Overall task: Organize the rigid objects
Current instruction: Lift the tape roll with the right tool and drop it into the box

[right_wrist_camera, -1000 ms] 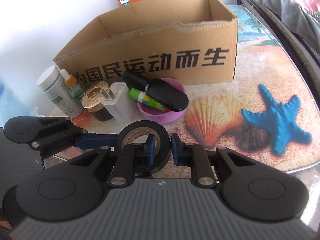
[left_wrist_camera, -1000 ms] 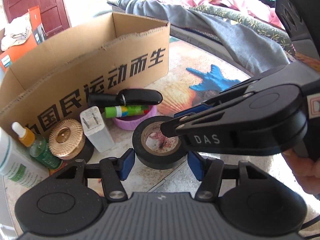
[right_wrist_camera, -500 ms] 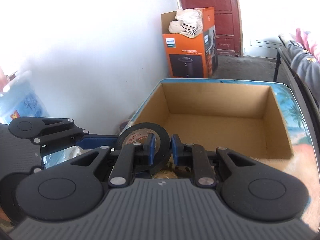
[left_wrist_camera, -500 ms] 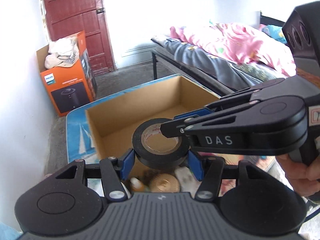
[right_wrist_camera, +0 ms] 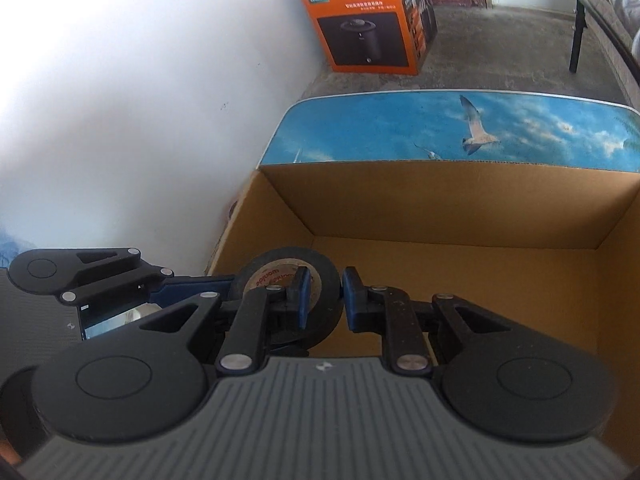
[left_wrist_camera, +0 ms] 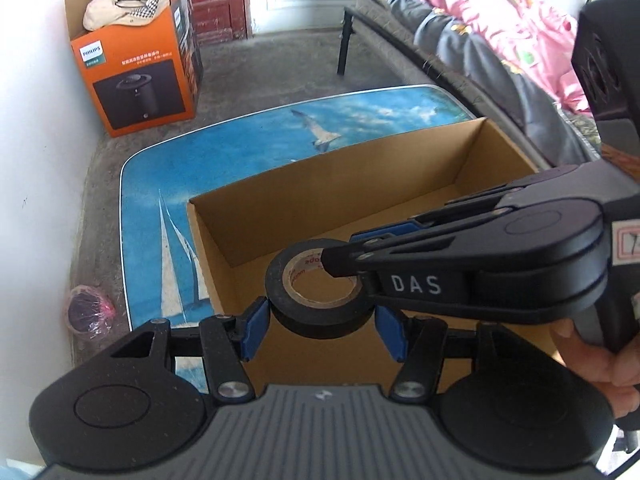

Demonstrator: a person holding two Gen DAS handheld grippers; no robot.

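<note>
Tape roll (left_wrist_camera: 318,306), black with a tan printed core, hung above the open cardboard box (left_wrist_camera: 280,216), over the box's near left part. Left gripper (left_wrist_camera: 322,330) had its blue fingers (left_wrist_camera: 252,330) spread wide, one at each side of the roll's outer wall; contact on either side could not be told for certain from the left wrist view. Right gripper (right_wrist_camera: 323,300) came in from the right side, one finger passed through the roll's hole and the other outside, the two fingers closed on the roll's wall and carrying it; in the right wrist view the roll (right_wrist_camera: 324,300) stood on edge between those blue fingers (right_wrist_camera: 303,300). A bare hand (left_wrist_camera: 600,364) showed at the right gripper's handle. Box interior appeared plain brown, nothing seen on its visible floor. Box sat on a desk (left_wrist_camera: 248,148) printed with blue sky, a gull and a sail; the desk stood beside a white wall (right_wrist_camera: 140,100). Beyond the desk, on the concrete floor (left_wrist_camera: 280,64), stood an orange Philips carton (left_wrist_camera: 136,76) with pale cloth on top. Bed (left_wrist_camera: 500,52) with pink and grey bedding lay along the right. Small dark, pink-rimmed round object (left_wrist_camera: 86,308) lay on the floor left of the desk; it could not be made out further.
</note>
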